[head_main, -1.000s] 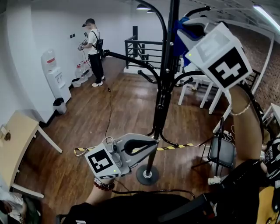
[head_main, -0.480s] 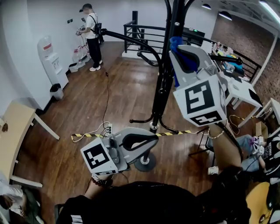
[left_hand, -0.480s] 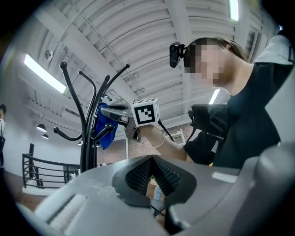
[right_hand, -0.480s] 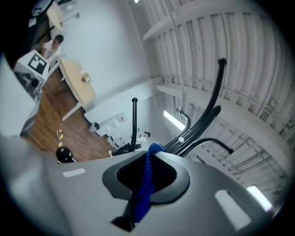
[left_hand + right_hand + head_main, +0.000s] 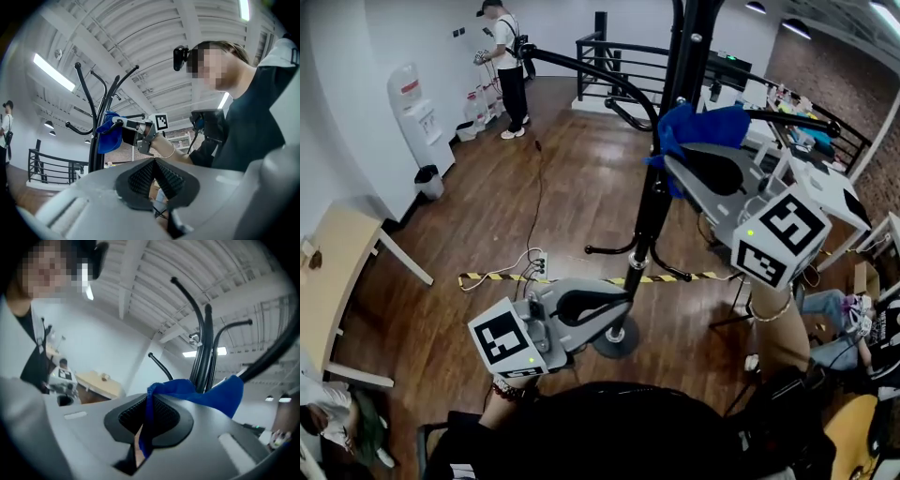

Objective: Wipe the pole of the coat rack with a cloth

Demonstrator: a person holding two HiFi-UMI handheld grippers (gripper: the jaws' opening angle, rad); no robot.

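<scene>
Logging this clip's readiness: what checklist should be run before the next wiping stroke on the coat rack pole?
1. Grip of right tool on cloth: ok, jaws shut on it.
2. Contact of cloth with pole: ok, appears to touch.
3. Empty left tool: ok, jaws together on nothing.
4. Path down the pole free: not ok, hooks branch off below.
5. Rack base flat on floor: cannot tell, partly hidden.
</scene>
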